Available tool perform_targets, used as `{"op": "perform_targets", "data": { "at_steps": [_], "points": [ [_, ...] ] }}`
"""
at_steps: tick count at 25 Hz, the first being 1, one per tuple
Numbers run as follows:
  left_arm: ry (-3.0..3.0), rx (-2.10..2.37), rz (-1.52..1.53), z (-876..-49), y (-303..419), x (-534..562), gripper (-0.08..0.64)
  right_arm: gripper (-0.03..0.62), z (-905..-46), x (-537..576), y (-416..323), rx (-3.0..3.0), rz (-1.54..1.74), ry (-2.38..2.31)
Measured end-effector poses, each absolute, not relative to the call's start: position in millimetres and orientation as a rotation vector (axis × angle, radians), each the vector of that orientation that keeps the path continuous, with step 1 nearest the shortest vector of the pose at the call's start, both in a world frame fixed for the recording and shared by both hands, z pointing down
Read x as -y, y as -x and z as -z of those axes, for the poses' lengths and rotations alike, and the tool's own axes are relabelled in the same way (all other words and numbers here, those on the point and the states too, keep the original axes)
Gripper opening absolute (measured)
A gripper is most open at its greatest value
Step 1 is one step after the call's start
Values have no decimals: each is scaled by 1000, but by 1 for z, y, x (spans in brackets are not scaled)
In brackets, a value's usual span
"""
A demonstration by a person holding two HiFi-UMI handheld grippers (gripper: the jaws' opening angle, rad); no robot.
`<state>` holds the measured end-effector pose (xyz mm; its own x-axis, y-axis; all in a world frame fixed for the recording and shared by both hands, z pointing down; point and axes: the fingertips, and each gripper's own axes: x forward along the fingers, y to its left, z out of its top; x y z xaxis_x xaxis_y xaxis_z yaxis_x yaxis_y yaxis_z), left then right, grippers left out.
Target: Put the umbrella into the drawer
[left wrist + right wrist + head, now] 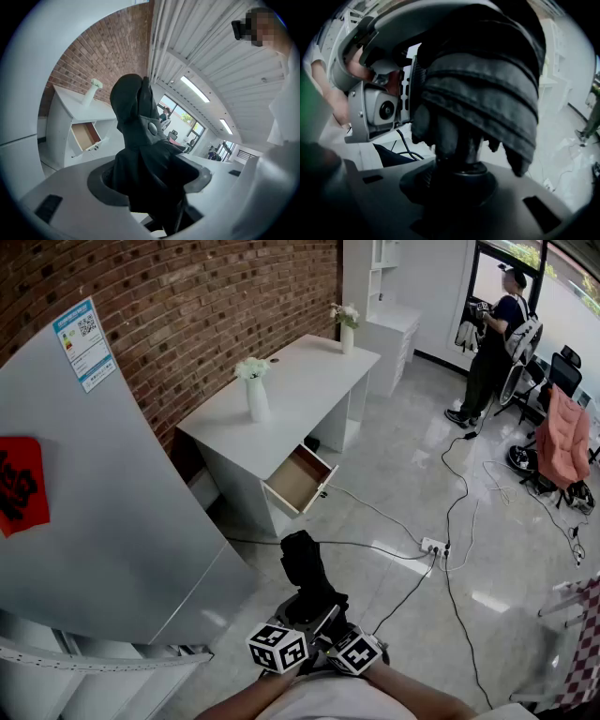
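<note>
The red brick wall (206, 306) and the tall grey cabinet door with the red sticker (112, 521) fill your left side. Pale glossy floor tiles (394, 474) lie between you and the long white desk (300, 376) against the wall. Its wood-lined drawer (298, 480) already stands pulled out at the near end, and nothing shows inside it.

The folded black fabric umbrella (306, 568) is nowhere near it yet. You hold it low in front of you, well apart from the desk, its tip aimed roughly at the drawer. The left gripper (152, 180) has its fingers (103, 183) spread wide around the bundled canopy and pressing on it. The right gripper (457, 178) has its fingers (415, 180) set narrower on the stubby end below the folds. Both hold the umbrella, so the step in hand looks like the carry.

Next you need to cross the floor, minding the white power strip (433, 546) and its trailing cables to your right. Bring the umbrella over the drawer's opening, turn it along the drawer's length, and lower it in before letting go.
</note>
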<state>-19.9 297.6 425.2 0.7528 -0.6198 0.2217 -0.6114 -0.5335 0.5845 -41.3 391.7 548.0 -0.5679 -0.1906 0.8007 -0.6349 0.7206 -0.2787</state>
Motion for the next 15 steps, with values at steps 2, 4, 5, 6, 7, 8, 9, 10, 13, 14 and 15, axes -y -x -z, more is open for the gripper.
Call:
{"op": "perform_targets", "data": {
  "at_steps": [2, 4, 5, 6, 7, 8, 9, 10, 13, 14, 15],
  "points": [
    [-2285, 920, 17, -426, 19, -298, 275, 94, -548, -393, 40, 2126, -721, -621],
    [-2285, 922, 16, -426, 18, -297, 275, 94, -548, -393, 39, 2124, -724, -619],
    [-2287, 924, 15, -426, 17, -297, 275, 94, -549, -393, 38, 2123, -726, -618],
    [-2288, 926, 13, -426, 16, -297, 275, 94, -549, -393, 37, 2121, -728, -618],
    [-2287, 928, 13, -426, 16, -297, 275, 94, -549, -393, 37, 2123, -728, -618],
    [-2286, 931, 15, -426, 16, -297, 275, 94, -549, -393, 36, 2124, -726, -616],
    [-2284, 933, 16, -426, 16, -297, 275, 94, -549, -393, 36, 2124, -726, -613],
    [-2282, 935, 16, -426, 16, -297, 275, 94, -548, -393, 36, 2124, -727, -609],
    [-2281, 939, 17, -426, 14, -296, 275, 94, -548, -393, 34, 2125, -720, -603],
    [-2281, 940, 17, -426, 13, -296, 275, 94, -549, -393, 33, 2128, -722, -602],
    [-2282, 942, 17, -426, 13, -296, 275, 94, -549, -393, 33, 2136, -725, -599]
  ]
}}
